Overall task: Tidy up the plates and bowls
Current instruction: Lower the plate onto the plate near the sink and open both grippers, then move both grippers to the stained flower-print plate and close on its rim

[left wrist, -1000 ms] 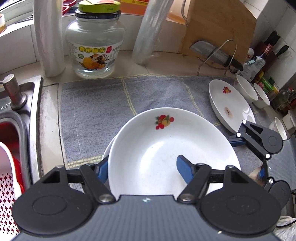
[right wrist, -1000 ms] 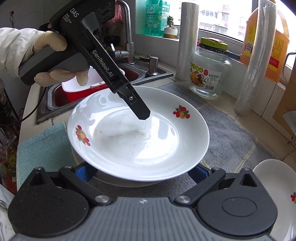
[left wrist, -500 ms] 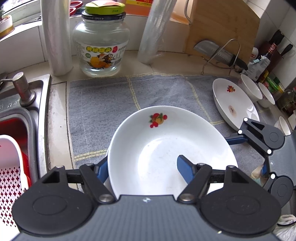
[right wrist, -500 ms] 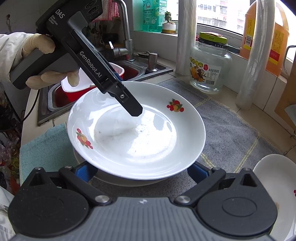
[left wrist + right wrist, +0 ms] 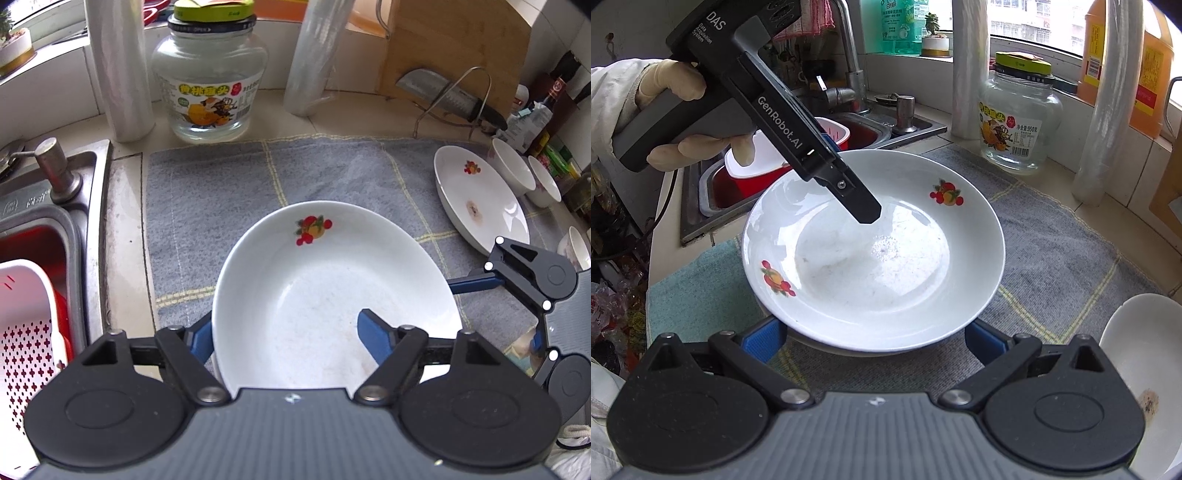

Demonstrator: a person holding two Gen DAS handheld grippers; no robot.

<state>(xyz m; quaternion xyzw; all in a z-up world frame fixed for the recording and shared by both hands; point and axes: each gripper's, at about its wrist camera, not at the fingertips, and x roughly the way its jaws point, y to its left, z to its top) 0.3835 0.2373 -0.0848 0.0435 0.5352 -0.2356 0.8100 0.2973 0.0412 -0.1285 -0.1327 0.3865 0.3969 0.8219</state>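
A: How did the left gripper (image 5: pixel 284 334) stand at that point?

B: Its jaws were opening, with the near rim of the top plate (image 5: pixel 325 280) between them. One blue finger (image 5: pixel 373 334) lay inside the dish, the other outside its left edge. As far as the left view showed, the pads were no longer pressing.

A: And the right gripper (image 5: pixel 871 341)?

B: Spread wide, its blue fingers flanking the near edge of the plates without touching them. It held nothing.

A: What could have gone wrong from there?

B: My guess is that the inner finger could catch the rim as it pulled away and drag the top plate off the lower plate (image 5: pixel 812 341), whose edge just peeked out beneath. Glazed dishes slide easily on each other. The cloth (image 5: pixel 207 206) underneath could also bunch up. The right gripper sat close enough to nudge the stack if it moved carelessly.

A: Where was the stack?

B: On the grey checked cloth, near both grippers, right of the sink (image 5: pixel 74 206). A glass jar (image 5: pixel 208 79) stood beyond it by the wall.

A: How did the top plate look?

B: Deep, white and glossy, with fruit motifs on the rim and a faint speckled film in its well. It seemed roughly centred on the one below. Another plate (image 5: pixel 480 199) and some bowls (image 5: pixel 513 171) waited at the far right.
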